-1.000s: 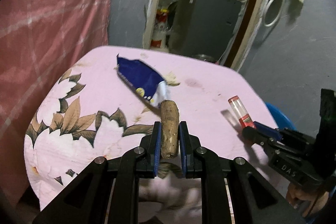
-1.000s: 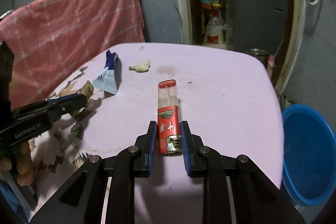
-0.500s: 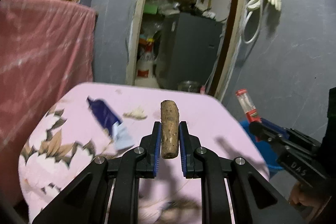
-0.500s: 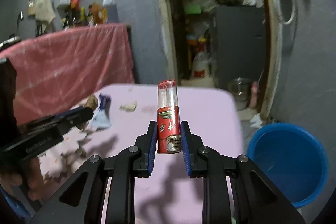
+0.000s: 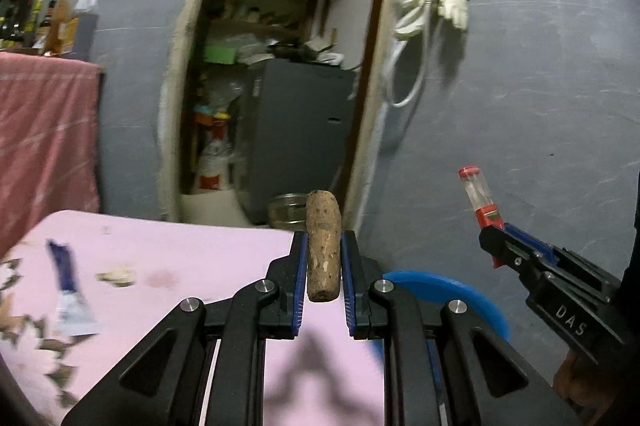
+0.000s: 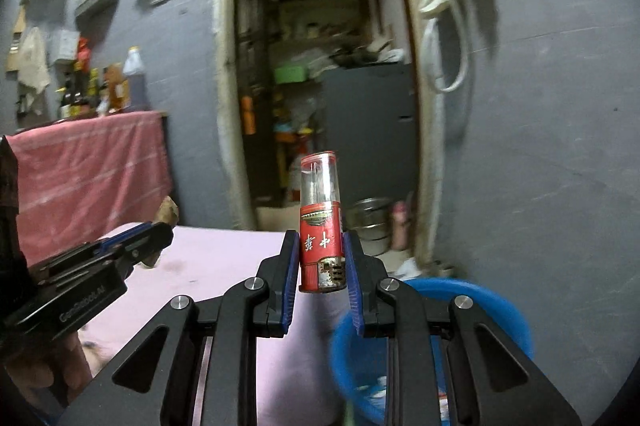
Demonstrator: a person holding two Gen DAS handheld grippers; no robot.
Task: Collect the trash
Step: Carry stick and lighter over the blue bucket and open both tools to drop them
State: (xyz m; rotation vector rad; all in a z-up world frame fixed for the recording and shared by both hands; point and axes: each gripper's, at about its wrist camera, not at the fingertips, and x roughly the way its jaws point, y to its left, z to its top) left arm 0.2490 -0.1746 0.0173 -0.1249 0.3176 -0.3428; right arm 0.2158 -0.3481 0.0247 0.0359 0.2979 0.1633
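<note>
**Figure: Two pieces of trash held aloft near the edge of the surface, beside the blue basin**

The left tool (image 5: 324, 268) is closed to a narrow gap on a brown, rough-skinned root-like stub (image 5: 323, 246), its blue pads pressing the lower half so that the upper end stands clear above the fingers. The right tool (image 6: 321, 266) is likewise nearly closed, clamped on a red and clear cigarette lighter (image 6: 321, 222) by its red body, the transparent end pointing up and away. Each item is gripped low and across its narrow width, which appears to keep it steady and leaves most of its length free to drop out once the jaws part.

Both tools sit side by side, each visible in the other's view, and both items hang in the air above the pink surface (image 5: 192, 258), touching nothing else. A blue plastic basin (image 6: 508, 310) stands on the floor just past the surface's right edge, partly hidden behind the right tool; it seems to hold some scraps already and is the likely receptacle.

Still lying on the surface are a blue and white wrapper (image 5: 66, 282) and a small pale crumpled scrap (image 5: 116, 275), well apart from both tools, so the collection is judged incomplete. The next step probably calls for bringing each tool over the basin's mouth before opening, since a release short of the rim would land the item on the floor.
</note>
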